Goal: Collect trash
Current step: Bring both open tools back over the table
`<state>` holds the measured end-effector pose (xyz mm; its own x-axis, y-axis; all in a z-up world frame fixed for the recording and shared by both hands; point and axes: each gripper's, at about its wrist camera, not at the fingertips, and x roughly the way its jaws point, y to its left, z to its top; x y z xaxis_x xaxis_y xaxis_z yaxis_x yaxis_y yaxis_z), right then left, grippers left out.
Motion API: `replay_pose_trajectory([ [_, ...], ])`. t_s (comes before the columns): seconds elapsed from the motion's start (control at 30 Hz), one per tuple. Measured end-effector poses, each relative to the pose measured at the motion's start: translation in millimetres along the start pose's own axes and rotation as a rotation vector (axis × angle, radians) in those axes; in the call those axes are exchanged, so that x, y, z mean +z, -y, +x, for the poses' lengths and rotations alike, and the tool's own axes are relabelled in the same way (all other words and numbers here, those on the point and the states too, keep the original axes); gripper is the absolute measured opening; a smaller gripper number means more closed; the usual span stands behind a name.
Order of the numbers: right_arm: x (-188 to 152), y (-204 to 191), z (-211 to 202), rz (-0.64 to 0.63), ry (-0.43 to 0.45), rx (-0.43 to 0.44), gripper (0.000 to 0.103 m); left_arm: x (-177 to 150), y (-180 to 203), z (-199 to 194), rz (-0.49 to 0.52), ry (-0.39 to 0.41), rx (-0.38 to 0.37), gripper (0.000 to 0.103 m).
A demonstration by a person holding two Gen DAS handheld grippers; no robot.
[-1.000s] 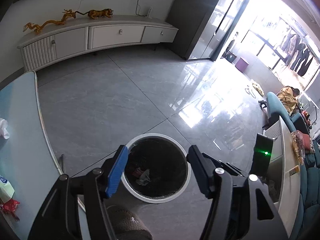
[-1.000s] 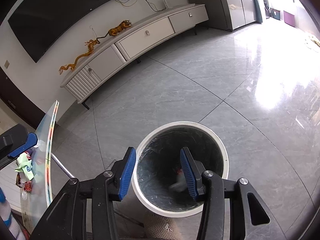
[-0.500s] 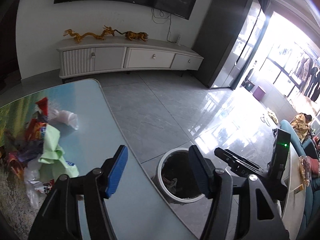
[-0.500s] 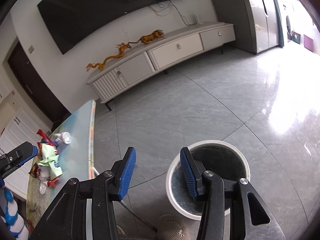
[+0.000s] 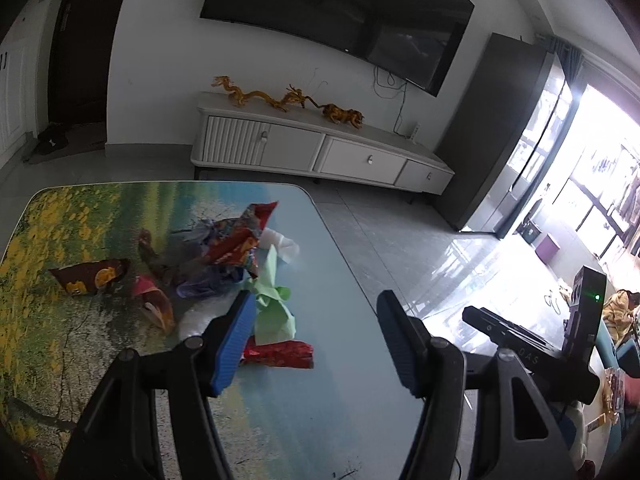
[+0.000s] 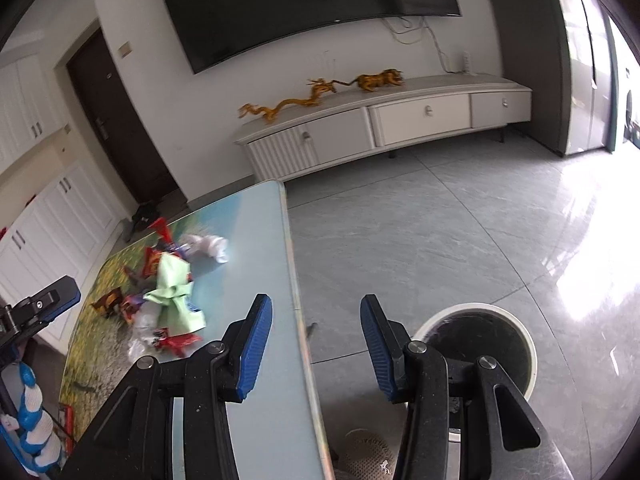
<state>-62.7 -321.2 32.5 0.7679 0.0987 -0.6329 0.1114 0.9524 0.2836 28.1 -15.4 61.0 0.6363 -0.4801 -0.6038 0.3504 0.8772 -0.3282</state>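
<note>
A heap of trash lies on the printed table (image 5: 312,392): red snack wrappers (image 5: 236,240), a green packet (image 5: 274,308), a red foil wrapper (image 5: 280,354) and a white crumpled tissue (image 6: 210,246). My left gripper (image 5: 316,338) hovers above the table just right of the heap, open and empty. My right gripper (image 6: 316,346) is open and empty over the table's right edge. The round white trash bin (image 6: 480,316) with a black liner stands on the floor at the lower right of the right wrist view. The heap (image 6: 168,300) sits left of the right gripper.
A long white TV cabinet (image 5: 320,148) with golden dragon figures (image 5: 260,96) stands against the far wall under a large TV. Grey tiled floor (image 6: 440,220) spreads right of the table. A slippered foot (image 6: 366,458) shows near the bin. The other gripper's body (image 5: 532,340) appears at right.
Both grippers swung left and upward from above the bin toward the table. The trash heap came into view and the bin slid out of the left view. Jaws kept the same width.
</note>
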Motion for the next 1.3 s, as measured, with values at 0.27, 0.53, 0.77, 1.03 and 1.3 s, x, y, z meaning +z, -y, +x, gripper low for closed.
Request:
replay_pose_trajectory([
  [0.27, -1.1, -58.1, 9.1, -0.066, -0.055, 0.067, 0.044, -1.3, -49.8, -30.8, -0.099, 0.056, 0.020, 0.061],
  [0.53, -12.4, -87.7, 32.9, -0.066, -0.131, 0.137, 0.044, 0.5, -96.9, -47.2, -0.174, 0.076, 0.081, 0.061],
  [0.77, -26.2, -98.6, 58.3, -0.076, -0.210, 0.174, 0.044, -5.1, -117.9, -38.9, -0.218, 0.057, 0.114, 0.061],
  [1.03, -28.6, -99.2, 81.5, -0.091, -0.249, 0.215, 0.044, -13.7, -114.2, -10.4, -0.207, -0.004, 0.114, 0.061],
  [1.3, -10.7, -106.6, 105.0, -0.140, -0.258, 0.275, 0.044, -39.1, -97.9, 39.9, -0.168, -0.129, 0.089, 0.061],
])
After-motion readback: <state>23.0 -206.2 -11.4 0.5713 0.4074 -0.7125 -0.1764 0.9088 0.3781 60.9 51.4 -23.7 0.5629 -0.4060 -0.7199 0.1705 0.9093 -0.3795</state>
